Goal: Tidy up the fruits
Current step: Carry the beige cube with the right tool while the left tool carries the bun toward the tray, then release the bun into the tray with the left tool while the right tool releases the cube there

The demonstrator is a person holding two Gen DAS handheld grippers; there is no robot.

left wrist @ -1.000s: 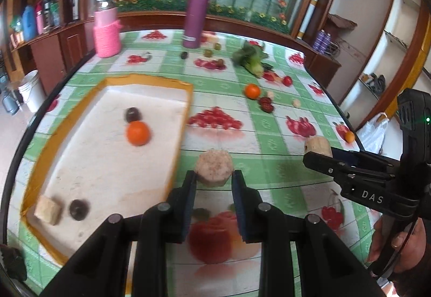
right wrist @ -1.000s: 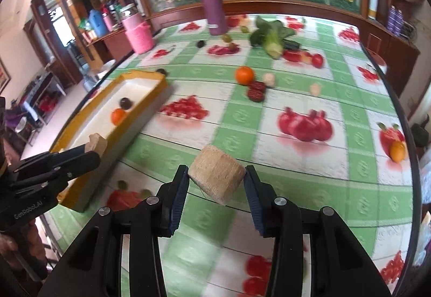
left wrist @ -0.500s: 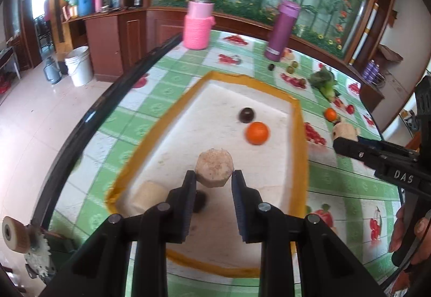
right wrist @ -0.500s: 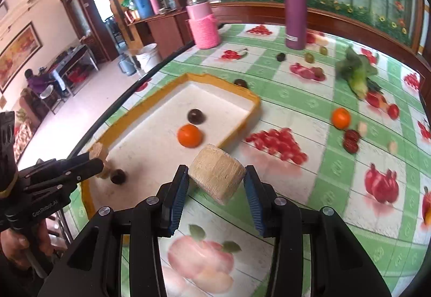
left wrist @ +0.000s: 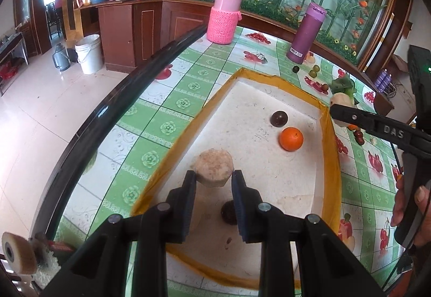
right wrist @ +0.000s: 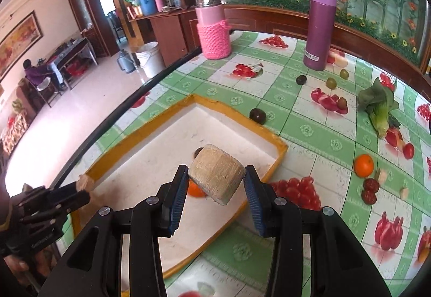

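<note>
My left gripper is shut on a tan sugarcane chunk and holds it over the near left part of the yellow-rimmed white tray. In the tray lie an orange, a dark plum and another dark fruit under my fingers. My right gripper is shut on a second sugarcane chunk, held above the tray's right side. It also shows in the left wrist view over the tray's right rim.
On the fruit-print tablecloth lie an orange, red dates, a dark plum, green fruits and a leafy vegetable. A pink flask and a purple bottle stand at the back. The table edge runs left.
Both grippers have swung left from the open table to over the tray, each still holding its chunk. The left one now sits lower, near the tray's left rim.
</note>
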